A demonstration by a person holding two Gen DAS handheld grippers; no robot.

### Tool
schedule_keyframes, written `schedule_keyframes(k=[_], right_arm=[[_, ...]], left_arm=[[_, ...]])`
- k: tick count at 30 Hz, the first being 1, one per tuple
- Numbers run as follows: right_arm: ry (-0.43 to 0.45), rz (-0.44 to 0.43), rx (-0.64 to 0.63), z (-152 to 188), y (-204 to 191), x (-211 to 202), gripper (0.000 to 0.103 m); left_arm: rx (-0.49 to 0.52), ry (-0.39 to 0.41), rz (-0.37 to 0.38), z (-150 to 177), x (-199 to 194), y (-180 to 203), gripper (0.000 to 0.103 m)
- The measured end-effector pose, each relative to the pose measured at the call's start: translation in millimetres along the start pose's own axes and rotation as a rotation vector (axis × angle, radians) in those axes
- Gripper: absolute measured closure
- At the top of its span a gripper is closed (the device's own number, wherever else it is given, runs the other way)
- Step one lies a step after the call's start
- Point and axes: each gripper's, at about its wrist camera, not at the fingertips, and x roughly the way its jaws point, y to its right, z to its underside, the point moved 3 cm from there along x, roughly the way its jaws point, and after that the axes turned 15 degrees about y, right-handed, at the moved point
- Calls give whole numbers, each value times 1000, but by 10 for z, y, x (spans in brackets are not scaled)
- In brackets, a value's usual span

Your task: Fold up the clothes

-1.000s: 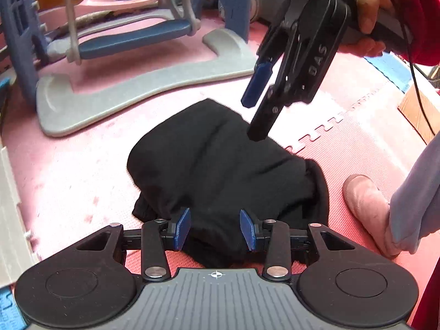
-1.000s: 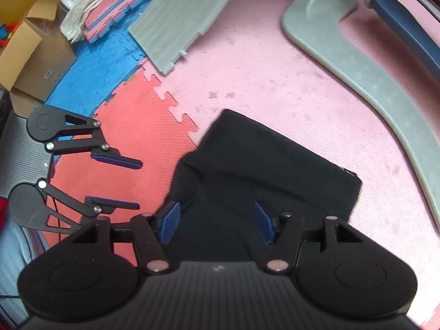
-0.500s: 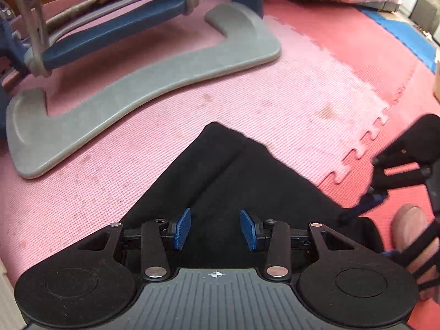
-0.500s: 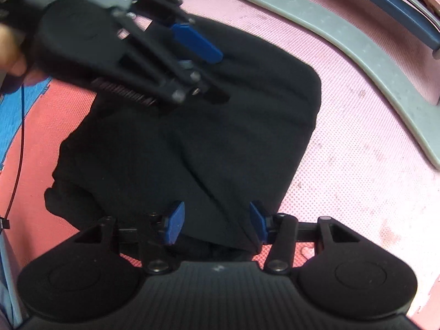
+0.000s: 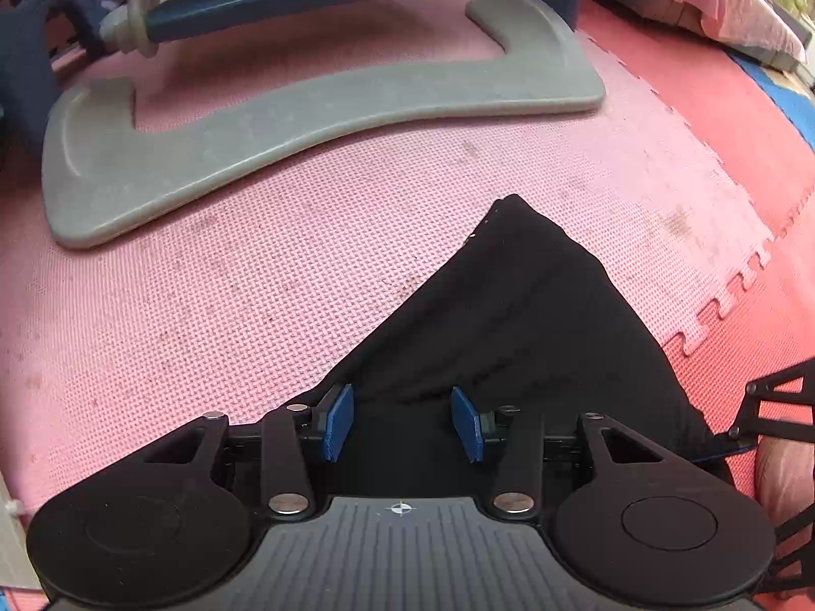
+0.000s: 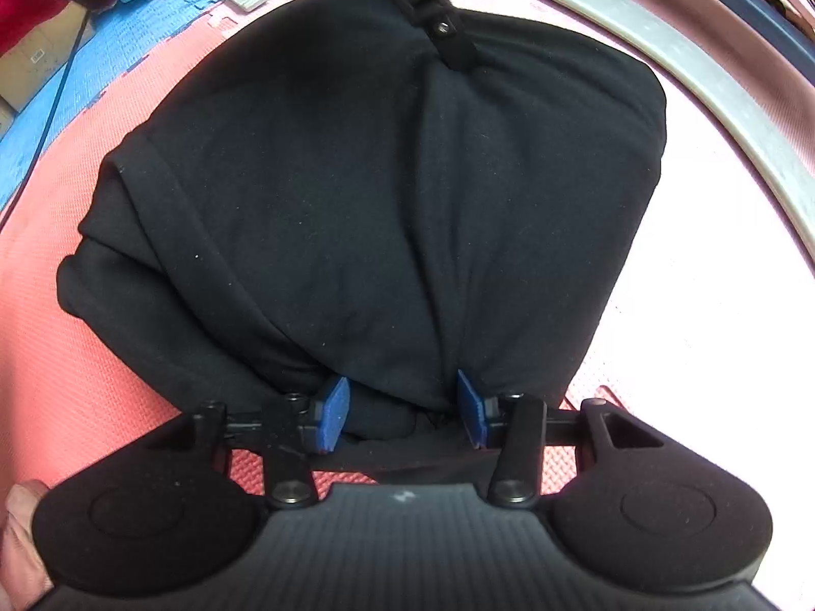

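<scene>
Both the left claw (image 5: 402, 422) and the right claw (image 6: 402, 417) stand released, jaws astride the black garment (image 6: 377, 193). If you clench too shallow, you may catch only the top layer, and the fold underneath could slip apart on the pink mat (image 5: 254, 280)

Bare pink foam mat (image 5: 244, 295) is lying open across the left and centre of the left wrist view. A grey plastic base (image 5: 285, 117) is blocking the upper part, and the black garment (image 5: 535, 315) is filling the lower right.
</scene>
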Motion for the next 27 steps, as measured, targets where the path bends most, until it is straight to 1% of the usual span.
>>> schedule_keyframes(k=[3,6,8,10,12,16,19,20,22,23,24,25,26,27], right_arm=[[52,22,-48,68,-72,0,54],[77,30,-48,82,-79,-41,54],[54,8,-41,20,-37,-113,53],[28,-17,-33,-52,11,-192,52],[54,-73,-8,-167,14,-306,52],[118,-192,47,-411,11,-546,52],[166,-282,88,-595,10,-730,52],[169,-305,65,-616,-77,-721,53],[175,-343,31,-660,-265,-614,57],[196,-351,20,-702,-335,-544,68],[222,-357,8,-748,-401,-473,76],[235,-345,-11,-768,-467,-404,85],[235,-336,-36,-782,-530,-327,88],[233,-328,-62,-796,-593,-247,88]], left_arm=[[-47,14,6,38,18,-67,55],[-93,28,11,75,35,-133,55],[-70,25,-1,12,-63,-70,56],[-34,31,-5,-49,-240,15,57],[5,43,-4,-91,-436,107,57],[2,36,7,-26,-713,198,57],[-21,31,21,63,-787,234,57],[-15,21,13,94,-740,233,57],[-4,0,-3,156,-646,230,57],[1,-11,-10,187,-600,229,57],[7,-22,-18,218,-552,227,57],[3,-37,-23,263,-478,198,57],[0,-51,-27,307,-405,170,57],[-9,-47,-27,325,-387,149,57]])
